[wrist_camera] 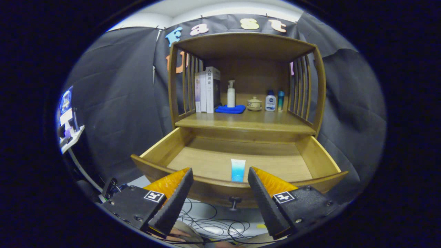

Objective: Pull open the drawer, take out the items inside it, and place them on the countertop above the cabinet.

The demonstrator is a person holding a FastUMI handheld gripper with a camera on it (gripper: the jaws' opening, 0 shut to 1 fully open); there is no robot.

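The drawer (237, 162) stands pulled open, with a blue tube (238, 170) lying near its front wall, at twelve o'clock from the gripper (219, 174). The fingers are spread wide and hold nothing. On the countertop (241, 121) beyond stand books (207, 89), a cloth (230, 109), bottles and a small lidded cup (254, 103).

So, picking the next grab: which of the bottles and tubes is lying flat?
The blue tube in the drawer, just beyond the open gripper; the shelf bottles stand upright.

Gripper (218, 175): jaws apart, two wedge-shaped ribbed fingers on black screwed mounting blocks, each block bearing a square black-and-white marker.
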